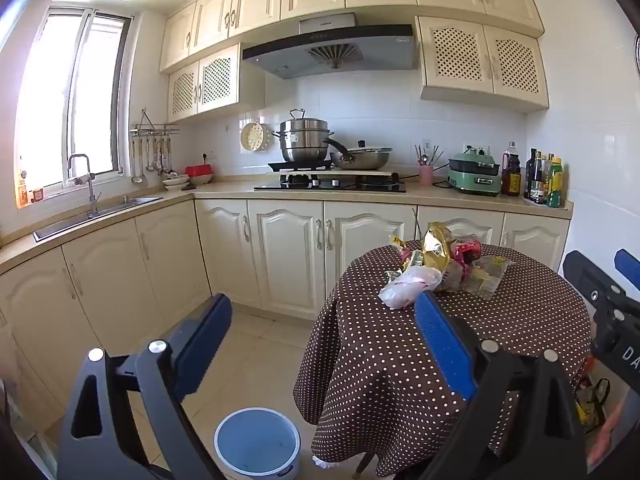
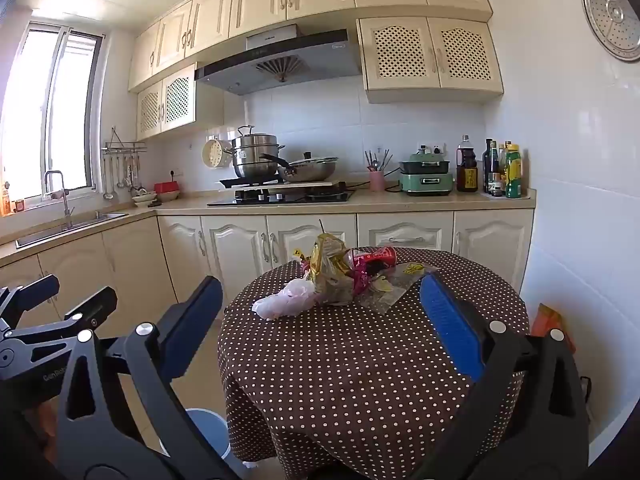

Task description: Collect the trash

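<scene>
tablecloth point(image 2: 360, 360) — brown, white dots | bin point(image 1: 258, 442) — blue-white | can point(image 2: 378, 257) — red | wrapper point(image 2: 326, 258) — gold

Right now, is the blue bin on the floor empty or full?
Empty: the blue bin shows only its bare inside from above; the trash pile sits on the table.

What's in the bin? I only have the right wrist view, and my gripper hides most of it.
Observer: In the left wrist view the bin stands on the floor beside the table, and its inside looks empty.
Operator: And the left gripper's state?
Observer: The left gripper is open, with nothing between its fingers; the white bag lies on the table just beyond one fingertip.
</scene>
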### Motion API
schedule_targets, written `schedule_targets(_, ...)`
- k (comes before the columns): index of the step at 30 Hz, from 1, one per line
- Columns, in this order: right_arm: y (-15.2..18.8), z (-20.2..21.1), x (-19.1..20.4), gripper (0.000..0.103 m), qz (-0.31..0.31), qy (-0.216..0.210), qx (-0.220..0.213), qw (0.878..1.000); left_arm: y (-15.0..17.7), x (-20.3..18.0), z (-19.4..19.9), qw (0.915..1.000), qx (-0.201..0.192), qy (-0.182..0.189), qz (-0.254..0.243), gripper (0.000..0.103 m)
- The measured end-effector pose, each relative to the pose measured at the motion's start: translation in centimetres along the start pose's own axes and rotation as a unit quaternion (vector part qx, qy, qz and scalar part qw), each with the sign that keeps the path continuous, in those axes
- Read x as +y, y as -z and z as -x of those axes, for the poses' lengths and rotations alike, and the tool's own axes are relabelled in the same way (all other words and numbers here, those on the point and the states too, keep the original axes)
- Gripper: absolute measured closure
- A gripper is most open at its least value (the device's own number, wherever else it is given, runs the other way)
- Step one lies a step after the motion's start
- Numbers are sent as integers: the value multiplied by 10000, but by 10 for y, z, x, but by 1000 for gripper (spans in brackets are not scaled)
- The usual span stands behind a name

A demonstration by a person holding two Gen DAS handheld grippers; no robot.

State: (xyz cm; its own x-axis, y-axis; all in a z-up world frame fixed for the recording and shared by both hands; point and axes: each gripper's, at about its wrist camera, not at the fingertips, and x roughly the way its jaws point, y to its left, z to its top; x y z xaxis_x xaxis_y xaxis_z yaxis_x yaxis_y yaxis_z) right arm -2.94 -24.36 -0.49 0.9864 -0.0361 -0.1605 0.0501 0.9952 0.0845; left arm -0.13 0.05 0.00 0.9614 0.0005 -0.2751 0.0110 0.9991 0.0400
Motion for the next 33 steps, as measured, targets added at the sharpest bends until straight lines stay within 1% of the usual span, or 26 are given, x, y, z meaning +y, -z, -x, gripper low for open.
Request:
schedule_targets(4,1,-1,1,6,7,-34,29,10000,1,3,1,10000,13,-46,6,12)
schedule_targets(9,0,1,0,6,50,-40,64,10000,3,8,-1,10000,69,-16,65,12)
schedule_targets(12,-1,5,-1,6,48,-27,59,10000,3,4,-4,9999,96,-2,66,12)
schedule_targets(15,-2,3,4,6,61,-38,102,9999,3,4,-4,9999,94,-5,68,12)
schedule_targets(17,3,-4,2,6,26,-40,90,9999,4,5,-3,9999,98,-4,68,12)
schedule_targets(33,3,-5,1,6,19,-48,114,9999,4,1,-3,9999,119,2,53,12)
